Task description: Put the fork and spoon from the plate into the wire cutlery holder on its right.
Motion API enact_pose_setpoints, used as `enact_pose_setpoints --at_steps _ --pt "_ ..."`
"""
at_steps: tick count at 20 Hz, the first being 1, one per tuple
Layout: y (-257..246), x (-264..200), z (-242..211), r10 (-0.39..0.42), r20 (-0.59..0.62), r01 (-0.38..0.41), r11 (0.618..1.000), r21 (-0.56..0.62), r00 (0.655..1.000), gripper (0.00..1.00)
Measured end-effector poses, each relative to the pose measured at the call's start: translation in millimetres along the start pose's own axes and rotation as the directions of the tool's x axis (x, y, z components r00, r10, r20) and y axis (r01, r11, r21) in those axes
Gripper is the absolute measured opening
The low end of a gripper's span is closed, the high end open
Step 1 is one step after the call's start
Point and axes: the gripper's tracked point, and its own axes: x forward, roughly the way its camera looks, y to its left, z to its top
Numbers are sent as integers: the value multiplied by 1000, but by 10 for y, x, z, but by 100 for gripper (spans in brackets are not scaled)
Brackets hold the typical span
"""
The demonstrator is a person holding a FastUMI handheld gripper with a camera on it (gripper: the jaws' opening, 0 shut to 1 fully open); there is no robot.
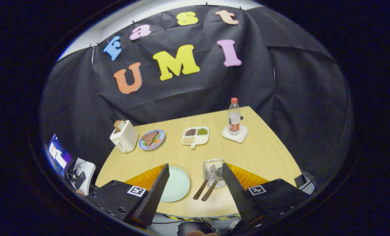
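Although the task asks for both pieces to go from the plate (177, 183) into the wire holder (214, 172), the fork (205, 184) and spoon (213, 186) already lie with their heads inside the holder and their brown handles sticking out over its near edge onto the bench (263, 154), side by side and touching or nearly so. The pale green plate sits just left of the holder, bare. The gripper (195, 188) hangs above the near edge of the bench with its jaws released and spread wide, grasping nothing; plate, handles and holder all fall between the two fingers.

By my judgement the job looks done or nearly done, and the main risk is undoing it: a low pass of the right finger (237, 193), which overlaps the holder's right side from this angle, could catch the wire rim or a handle and tip the light holder over or drag the pieces out. The handles overhanging the rim also make easy levers if bumped.

Further back stand a toaster (124, 136), a plate of food (152, 139), a divided dish (195, 135) and a bottle (234, 117) on a coaster (235, 133). The bottle's label is too small to read, and the square markers on the gripper carry patterns, not words
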Motion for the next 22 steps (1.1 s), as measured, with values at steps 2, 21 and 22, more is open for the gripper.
enact_pose_setpoints --at_steps 2,21,22 --pt "72 -186 194 13 156 -8 1000 -30 988 96" --pt "623 -1271 -263 36 669 166 958 -236 742 96" --pt "662 -1270 -270 38 675 167 957 -236 737 96"
